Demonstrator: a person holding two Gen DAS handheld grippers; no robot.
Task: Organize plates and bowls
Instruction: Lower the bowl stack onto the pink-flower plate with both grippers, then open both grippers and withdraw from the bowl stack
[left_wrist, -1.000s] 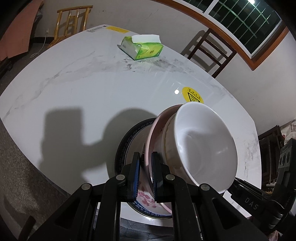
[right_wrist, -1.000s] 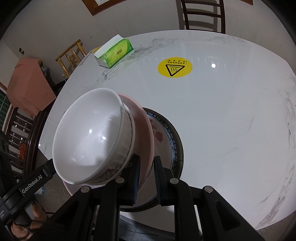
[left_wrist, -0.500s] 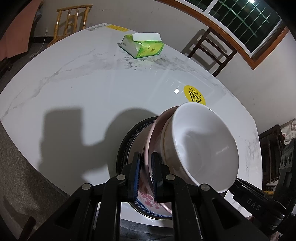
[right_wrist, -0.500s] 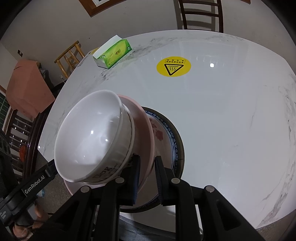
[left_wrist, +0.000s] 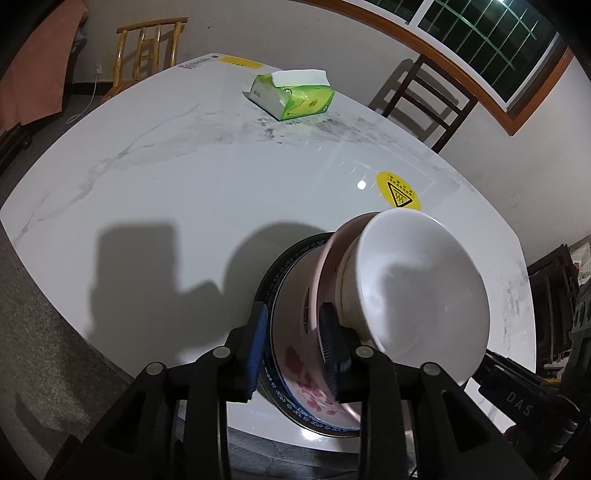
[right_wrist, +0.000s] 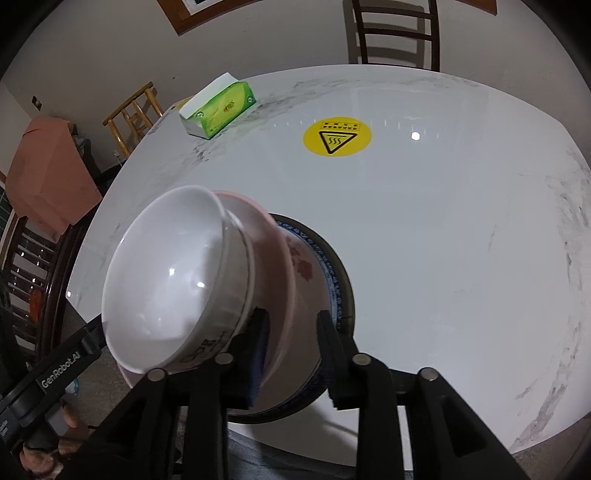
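- Left claw (left_wrist: 293, 339) and right claw (right_wrist: 291, 343) both gape apart, straddling the pink plate's (right_wrist: 273, 251) rim.
- Bowl (right_wrist: 166, 273) sits in that plate, atop a blue-rimmed plate (left_wrist: 275, 295) at the surface's (right_wrist: 443, 221) near edge.

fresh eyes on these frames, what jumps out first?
The stack near the table's front edge: a white bowl in a pink plate on a blue-rimmed floral plate. The left tool and right tool straddle the plates' rims from opposite sides, fingers apart. Farther back lie a yellow hot-surface sticker and a green tissue pack.
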